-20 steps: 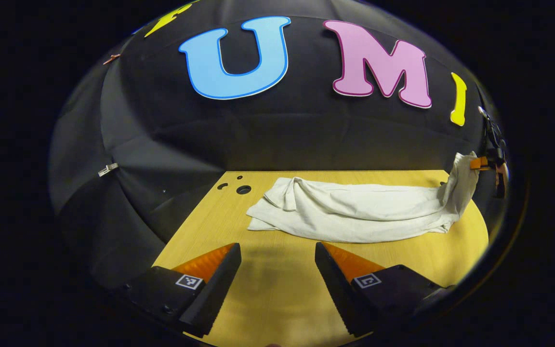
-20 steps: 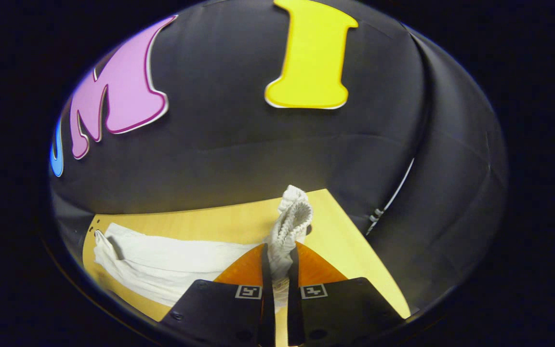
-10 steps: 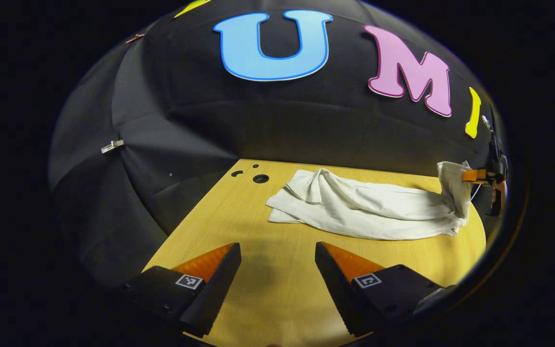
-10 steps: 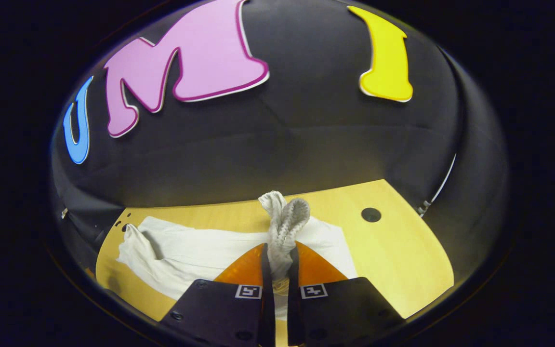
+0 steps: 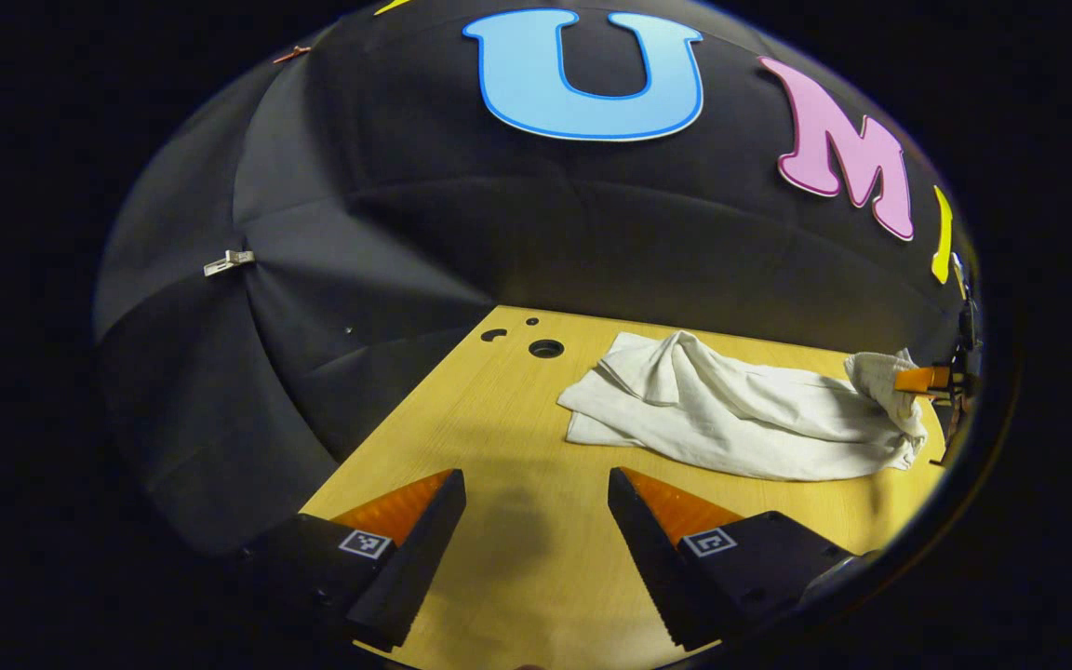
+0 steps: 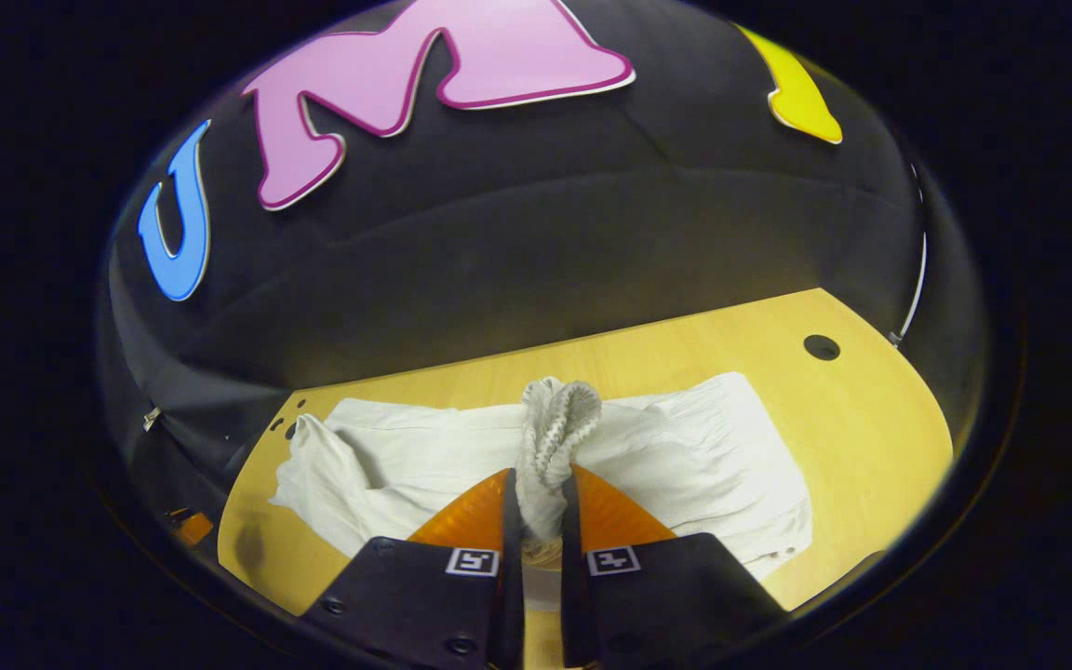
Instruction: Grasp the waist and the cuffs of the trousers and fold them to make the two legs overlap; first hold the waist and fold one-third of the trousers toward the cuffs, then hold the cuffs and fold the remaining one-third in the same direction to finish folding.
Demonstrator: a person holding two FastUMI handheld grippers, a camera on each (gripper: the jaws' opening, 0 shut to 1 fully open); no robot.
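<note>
Between right tongs (image 6: 540, 498), bunched waist (image 6: 556, 423)

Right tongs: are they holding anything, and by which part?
Yes: the right tongs are shut on the white trousers, pinching the bunched ribbed waistband. The left tongs are open.

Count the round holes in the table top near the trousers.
4: three clustered at one far corner of the table; one at the opposite far corner. The trousers may hide more.
</note>
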